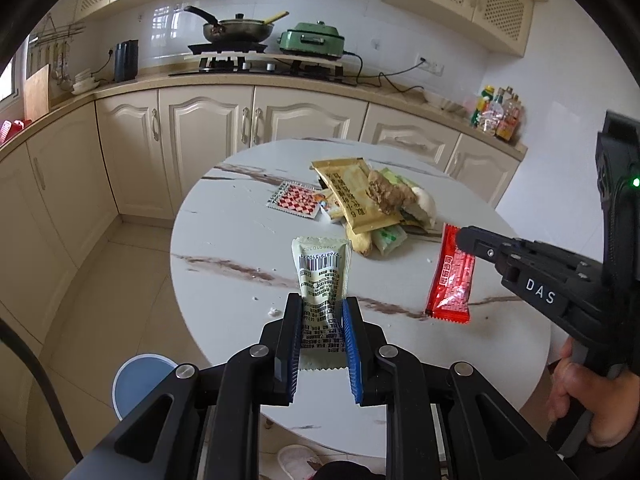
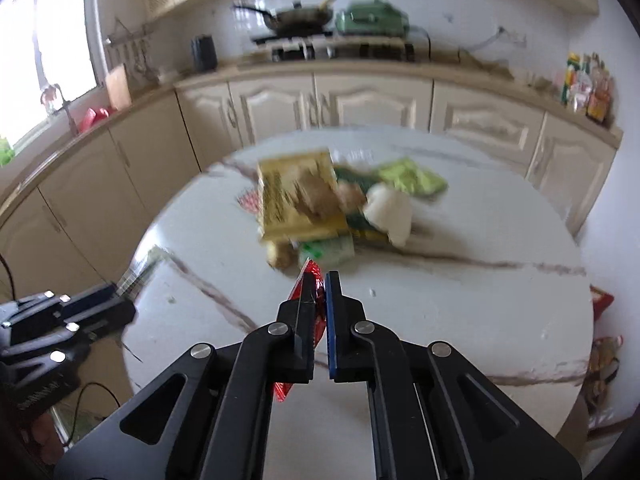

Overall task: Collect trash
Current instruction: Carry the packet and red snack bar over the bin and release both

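Red snack wrapper (image 1: 450,276) hangs clamped in my right gripper (image 2: 320,280) over the table (image 1: 224,240); my left gripper (image 1: 322,304) pinches a pale green sachet (image 1: 320,268), near-edge side of the wrapper pile (image 1: 368,200) mid-table.

Home kitchen: cream panelled cabinets (image 1: 208,120), gas hob (image 1: 256,66) with frying pan (image 1: 236,30), green electric cooker (image 1: 314,42), condiment bottles (image 1: 498,114), round marble-look table (image 1: 240,248).

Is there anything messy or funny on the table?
Yes. A heap of wrappers with ginger on top sits in the middle of the table, and white crumbs lie near its edge. Each gripper already holds one wrapper: left a pale one, right a red one.
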Demonstrator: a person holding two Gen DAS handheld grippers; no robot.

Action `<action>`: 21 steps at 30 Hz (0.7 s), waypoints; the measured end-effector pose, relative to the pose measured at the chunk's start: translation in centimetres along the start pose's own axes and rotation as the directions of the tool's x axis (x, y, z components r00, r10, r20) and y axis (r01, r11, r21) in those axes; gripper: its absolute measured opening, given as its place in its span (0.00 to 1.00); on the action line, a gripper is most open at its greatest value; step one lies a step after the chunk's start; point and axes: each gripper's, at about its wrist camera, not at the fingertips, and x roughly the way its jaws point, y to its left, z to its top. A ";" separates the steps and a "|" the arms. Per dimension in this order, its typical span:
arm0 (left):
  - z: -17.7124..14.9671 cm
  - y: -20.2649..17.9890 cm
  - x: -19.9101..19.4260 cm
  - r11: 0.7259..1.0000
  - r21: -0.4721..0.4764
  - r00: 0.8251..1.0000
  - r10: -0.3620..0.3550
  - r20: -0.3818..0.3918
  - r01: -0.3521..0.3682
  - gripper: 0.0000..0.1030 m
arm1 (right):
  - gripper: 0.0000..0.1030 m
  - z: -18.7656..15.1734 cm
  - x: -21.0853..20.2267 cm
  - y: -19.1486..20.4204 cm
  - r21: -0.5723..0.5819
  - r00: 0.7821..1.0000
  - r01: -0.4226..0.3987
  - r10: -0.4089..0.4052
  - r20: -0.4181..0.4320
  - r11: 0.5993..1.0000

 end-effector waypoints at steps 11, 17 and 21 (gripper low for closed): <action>-0.9 7.5 -5.2 0.987 -0.110 0.990 0.123 0.068 -0.115 0.16 | 0.05 3.3 -1.6 10.9 -0.168 0.986 -0.143 0.155 0.065 0.975; -3.3 16.5 -6.8 0.943 -0.227 0.966 0.256 0.022 -0.245 0.16 | 0.05 3.1 2.2 21.6 -0.293 0.956 -0.279 0.292 0.001 0.915; -5.8 22.1 -5.5 0.893 -0.285 0.936 0.347 -0.063 -0.350 0.16 | 0.05 1.5 6.8 28.2 -0.359 0.934 -0.353 0.348 -0.082 0.864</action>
